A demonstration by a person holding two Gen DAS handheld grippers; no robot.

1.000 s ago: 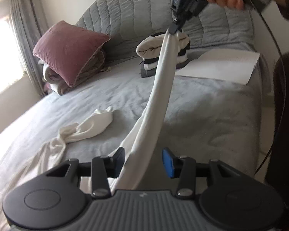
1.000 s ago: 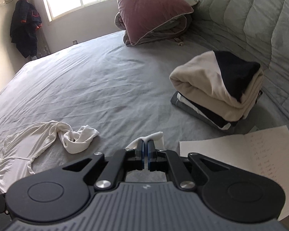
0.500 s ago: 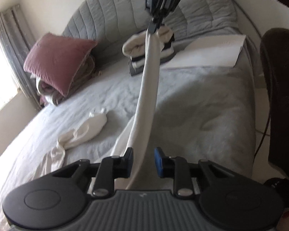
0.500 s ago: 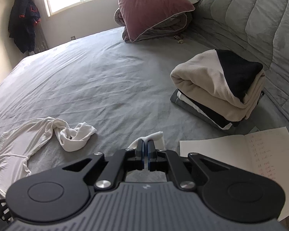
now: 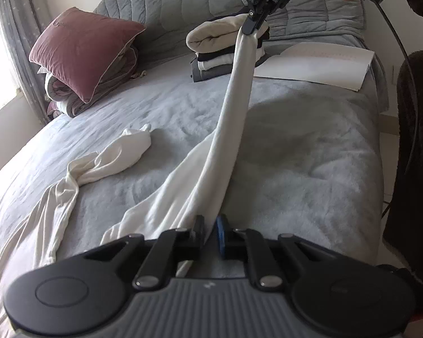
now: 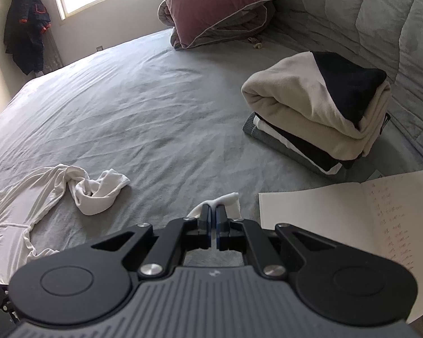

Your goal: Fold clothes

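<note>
The white garment (image 5: 228, 129) lies partly on the grey bed (image 5: 310, 169) and partly in the air. At the far left its loose end trails flat along the bed, and a sleeve (image 5: 121, 155) sits twisted and bunched there, well apart from the lifted part. That twist is the thing to clear, so the judgement here is that the cloth needs to be drawn out and shaken flat before any fold is laid.

In the middle, the left hand-held gripper (image 5: 210, 229) has its two pads drawn close around a gathered edge of the garment, low over the bed. A narrow gap shows between the pads with cloth filling it, so it appears to be pinching the fabric. From there a taut band of cloth rises away to the right hand-held gripper (image 5: 252, 26), held high near the headboard, its pads pressed together on a corner of the white cloth (image 6: 225, 200).

To do this step well, both grips should hold a single edge, not a bunch of layers, and the two should move apart evenly so the edge between them stays straight. Lifting higher should let the trailing sleeve untwist under its own weight.

To the right, the stack of folded clothes (image 6: 318, 115) and the open notebook (image 6: 352, 225) sit near the raised corner; the swinging cloth could brush them, so laying it down nearer the middle of the bed looks safer.
</note>
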